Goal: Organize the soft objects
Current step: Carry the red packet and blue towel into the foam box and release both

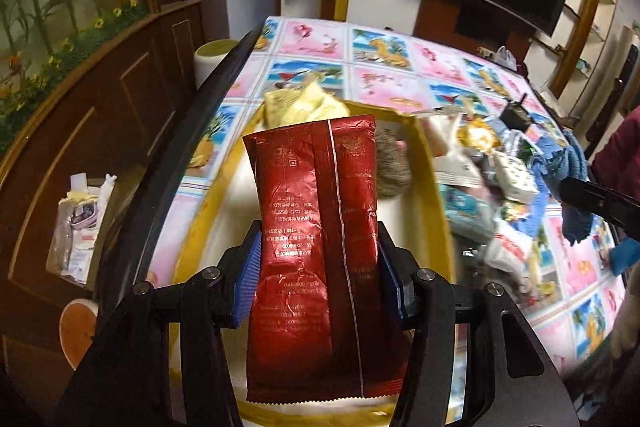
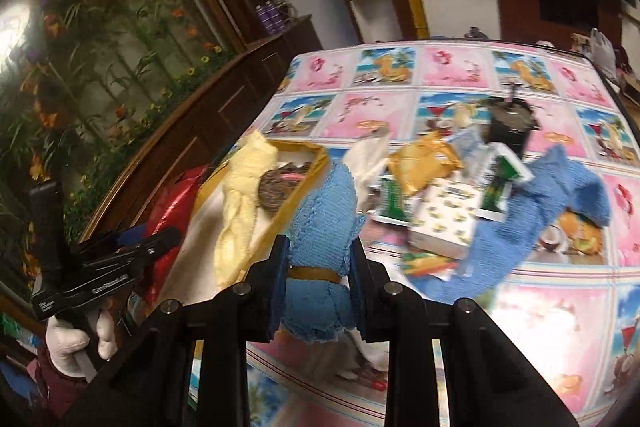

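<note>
My left gripper (image 1: 318, 267) is shut on a red foil packet (image 1: 316, 239), held upright over the white inside of a yellow-rimmed box (image 1: 434, 187). A yellow cloth (image 1: 304, 103) and a grey-brown knitted thing (image 1: 394, 163) lie in that box. My right gripper (image 2: 318, 279) is shut on a blue knitted cloth (image 2: 324, 223) with a tan band, lifted above the table beside the box (image 2: 316, 163). In the right wrist view the left gripper (image 2: 120, 267) and its red packet (image 2: 176, 203) show at the left, held by a white-gloved hand (image 2: 68, 347).
On the patterned tablecloth (image 2: 540, 327) lie a second blue cloth (image 2: 532, 227), a dotted white carton (image 2: 444, 223), green-and-white sachets (image 2: 498, 187), a gold packet (image 2: 424, 163) and a black pot (image 2: 510, 127). A dark wooden cabinet (image 1: 100, 107) runs along the left. A white cylinder (image 1: 212, 63) stands by the table's corner.
</note>
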Tool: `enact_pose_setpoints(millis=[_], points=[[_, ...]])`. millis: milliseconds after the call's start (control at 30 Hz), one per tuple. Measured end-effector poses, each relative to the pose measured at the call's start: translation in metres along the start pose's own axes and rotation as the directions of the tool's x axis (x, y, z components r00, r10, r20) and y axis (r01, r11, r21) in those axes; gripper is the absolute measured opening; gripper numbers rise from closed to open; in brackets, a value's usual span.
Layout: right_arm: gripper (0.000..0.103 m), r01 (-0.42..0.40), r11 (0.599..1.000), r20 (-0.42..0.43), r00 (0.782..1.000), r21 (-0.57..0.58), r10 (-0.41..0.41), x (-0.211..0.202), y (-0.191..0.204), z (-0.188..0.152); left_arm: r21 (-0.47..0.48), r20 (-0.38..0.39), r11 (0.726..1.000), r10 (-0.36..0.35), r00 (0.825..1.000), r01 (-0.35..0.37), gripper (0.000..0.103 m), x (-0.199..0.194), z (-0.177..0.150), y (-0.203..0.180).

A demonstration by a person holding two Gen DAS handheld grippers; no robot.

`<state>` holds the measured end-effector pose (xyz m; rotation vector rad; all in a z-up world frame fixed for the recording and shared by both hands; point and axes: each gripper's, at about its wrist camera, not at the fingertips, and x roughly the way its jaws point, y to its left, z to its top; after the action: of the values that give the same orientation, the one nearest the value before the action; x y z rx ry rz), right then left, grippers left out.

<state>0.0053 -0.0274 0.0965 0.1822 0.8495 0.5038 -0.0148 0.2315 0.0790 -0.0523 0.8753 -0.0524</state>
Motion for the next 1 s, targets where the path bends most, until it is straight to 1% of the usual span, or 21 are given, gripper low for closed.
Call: enact_pose_setpoints(millis=[200, 367, 433, 567, 767, 800, 867, 933, 1000], points=[[0.027, -0.043, 0.997, -0.072, 0.997, -0.07, 0.037, 0.046, 0.045, 0.011, -0.031, -0.079, 0.999, 0.023, 0.997, -0.025, 0.052, 0.032, 0.005, 0.022], [0.027, -0.06, 0.993, -0.127, 0.991, -0.101, 0.046, 0.082, 0.067, 0.018, -0.066, -0.113, 0.998, 0.015, 0.994, -0.022, 0.052, 0.048, 0.013, 0.032], [0.027, -0.057, 0.992, -0.146, 0.989, -0.11, 0.041, 0.094, 0.072, 0.02, -0.086, -0.119, 0.996, 0.009, 0.993, -0.019, 0.052, 0.055, 0.015, 0.037], [0.027, -0.041, 0.992, -0.181, 0.983, -0.123, 0.018, 0.117, 0.077, 0.02, -0.122, -0.114, 0.992, -0.033, 0.993, 0.019, 0.053, 0.058, 0.017, 0.044], [0.027, -0.031, 0.993, -0.215, 0.977, -0.112, 0.006, 0.136, 0.076, 0.018, -0.125, -0.103, 0.992, -0.047, 0.994, 0.034, 0.053, 0.056, 0.017, 0.044], [0.03, -0.036, 0.993, -0.218, 0.976, -0.112, 0.011, 0.137, 0.076, 0.017, -0.124, -0.101, 0.992, -0.047, 0.994, 0.034, 0.053, 0.056, 0.017, 0.043], [0.031, -0.041, 0.993, -0.218, 0.976, -0.113, 0.016, 0.14, 0.077, 0.016, -0.125, -0.1, 0.991, -0.049, 0.994, 0.036, 0.053, 0.056, 0.017, 0.044], [0.039, -0.054, 0.993, -0.213, 0.976, -0.101, 0.031, 0.14, 0.076, 0.016, -0.137, -0.101, 0.989, -0.062, 0.993, 0.048, 0.053, 0.056, 0.017, 0.045], [0.045, -0.072, 0.994, -0.207, 0.977, -0.087, 0.053, 0.139, 0.075, 0.018, -0.151, -0.102, 0.987, -0.076, 0.992, 0.06, 0.053, 0.055, 0.017, 0.047]])
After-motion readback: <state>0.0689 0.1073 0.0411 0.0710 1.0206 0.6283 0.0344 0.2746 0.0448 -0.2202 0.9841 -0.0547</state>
